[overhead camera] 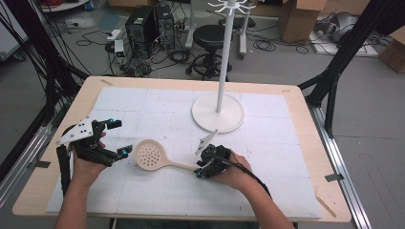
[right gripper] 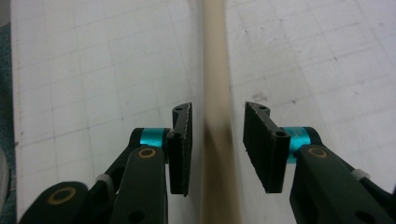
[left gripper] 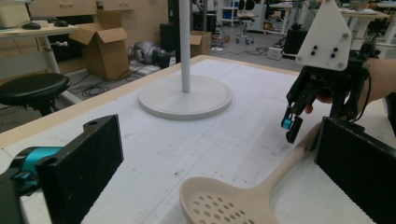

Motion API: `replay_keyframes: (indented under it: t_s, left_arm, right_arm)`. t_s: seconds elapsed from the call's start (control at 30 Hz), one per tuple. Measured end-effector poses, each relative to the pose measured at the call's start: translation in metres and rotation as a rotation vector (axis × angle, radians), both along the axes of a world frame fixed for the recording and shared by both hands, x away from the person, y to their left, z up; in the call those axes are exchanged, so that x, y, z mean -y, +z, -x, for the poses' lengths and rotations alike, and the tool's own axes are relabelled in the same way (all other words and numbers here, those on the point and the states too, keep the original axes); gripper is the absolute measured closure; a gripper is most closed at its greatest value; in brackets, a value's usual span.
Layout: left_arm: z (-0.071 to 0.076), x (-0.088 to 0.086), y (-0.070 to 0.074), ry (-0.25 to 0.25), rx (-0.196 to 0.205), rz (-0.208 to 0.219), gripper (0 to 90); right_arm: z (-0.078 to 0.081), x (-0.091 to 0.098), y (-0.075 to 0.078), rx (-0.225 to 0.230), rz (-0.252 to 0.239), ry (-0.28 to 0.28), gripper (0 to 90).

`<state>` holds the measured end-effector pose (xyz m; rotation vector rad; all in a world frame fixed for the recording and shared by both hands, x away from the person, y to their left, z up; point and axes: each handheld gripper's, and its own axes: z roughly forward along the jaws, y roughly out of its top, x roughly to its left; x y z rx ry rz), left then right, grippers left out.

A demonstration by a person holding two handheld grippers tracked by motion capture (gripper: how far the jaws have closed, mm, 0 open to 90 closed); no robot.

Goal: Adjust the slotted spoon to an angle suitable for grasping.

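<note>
From the high view, a beige plastic slotted spoon (overhead camera: 155,156) lies flat on the white gridded mat (overhead camera: 267,191), in front of the white round-based hanging stand (overhead camera: 218,110). The right gripper (overhead camera: 206,167) is at its handle end; the left gripper (overhead camera: 117,138), jaws spread, sits beside the perforated bowl.

The left gripper view has the bowl between its wide-open jaws, nothing held.

In the right gripper view, the jaws straddle the handle with gaps either side. No grasp yet; lifting and probably hanging remain.
</note>
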<state>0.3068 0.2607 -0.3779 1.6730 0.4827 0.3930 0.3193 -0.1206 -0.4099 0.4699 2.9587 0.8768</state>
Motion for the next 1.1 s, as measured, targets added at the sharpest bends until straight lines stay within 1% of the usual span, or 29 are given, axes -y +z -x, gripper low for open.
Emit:
replay_keyframes:
  t_s: [0.03,0.1,0.13,0.17,0.2,0.23,0.27,0.3,0.33,0.4,0.5,0.53,0.57,0.6,0.7,0.8,0.87,0.93,0.97,1.0,1.1]
  left_arm:
    - [0.000,0.000,0.000,0.000,0.000,0.001,1.6]
    - [0.000,-0.001,0.000,0.004,-0.001,0.003,1.7]
    - [0.000,-0.001,0.000,0.003,-0.001,0.002,1.7]
    - [0.000,-0.001,0.000,0.004,-0.001,0.002,1.7]
    - [0.000,-0.001,0.000,0.004,-0.001,0.000,1.7]
    - [0.000,0.000,0.000,0.001,-0.001,-0.001,1.6]
    - [0.000,0.000,0.000,0.003,-0.002,-0.003,1.6]
    - [0.000,0.001,0.000,0.003,-0.003,-0.005,1.7]
    - [0.000,0.001,0.000,0.002,-0.004,-0.005,1.7]
    - [0.000,0.001,0.000,0.001,-0.004,-0.007,1.7]
    - [0.000,0.001,0.000,0.003,-0.005,-0.007,1.6]
    - [0.000,0.001,0.000,0.003,-0.004,-0.009,1.6]
    - [0.000,0.001,0.000,0.003,-0.004,-0.009,1.6]
    - [0.000,0.001,0.000,0.002,-0.004,-0.008,1.6]
    - [0.000,0.001,0.000,0.001,-0.004,-0.008,1.6]
    - [0.000,0.001,0.000,0.003,-0.005,-0.005,1.6]
    - [0.000,0.000,0.000,0.003,-0.003,-0.006,1.7]
    - [0.000,0.001,0.000,0.002,-0.005,-0.005,1.6]
    - [0.000,0.001,0.000,0.000,-0.003,-0.007,1.7]
    - [0.000,0.001,0.000,0.001,-0.004,-0.008,1.6]
    - [0.000,0.001,-0.001,0.001,-0.004,-0.011,1.6]
  right_arm:
    - [0.002,0.004,0.001,0.005,-0.007,-0.004,62.8]
    - [0.007,0.014,0.003,0.008,-0.025,-0.015,67.1]
    - [0.011,0.020,0.004,0.009,-0.036,-0.022,67.7]
    - [0.015,0.026,0.006,0.007,-0.051,-0.035,70.3]
    - [0.018,0.030,0.006,0.008,-0.062,-0.031,73.3]
    - [0.025,0.039,0.008,0.011,-0.080,-0.032,77.7]
    - [0.025,0.039,0.008,0.011,-0.080,-0.032,77.7]
    - [0.032,0.046,0.009,0.015,-0.083,-0.025,82.1]
    - [0.032,0.046,0.009,0.015,-0.083,-0.025,82.1]
    - [0.038,0.050,0.008,0.015,-0.075,-0.020,85.9]
    - [0.044,0.055,0.003,0.010,-0.065,-0.013,89.2]
    - [0.046,0.057,-0.002,0.007,-0.053,-0.015,89.8]
    - [0.046,0.057,-0.002,0.007,-0.053,-0.015,89.8]
    - [0.047,0.058,-0.004,-0.004,-0.042,-0.021,89.8]
    - [0.045,0.060,-0.010,-0.008,-0.021,-0.026,89.8]
    - [0.041,0.063,-0.013,0.000,0.003,-0.049,89.9]
    - [0.036,0.068,-0.013,0.006,-0.004,-0.069,89.9]
    - [0.034,0.070,-0.013,0.005,-0.004,-0.077,89.9]
    - [0.030,0.073,-0.013,0.003,-0.007,-0.096,89.9]
    - [0.027,0.074,-0.013,0.002,-0.009,-0.104,89.9]
    - [0.023,0.075,-0.013,0.005,-0.013,-0.118,89.9]
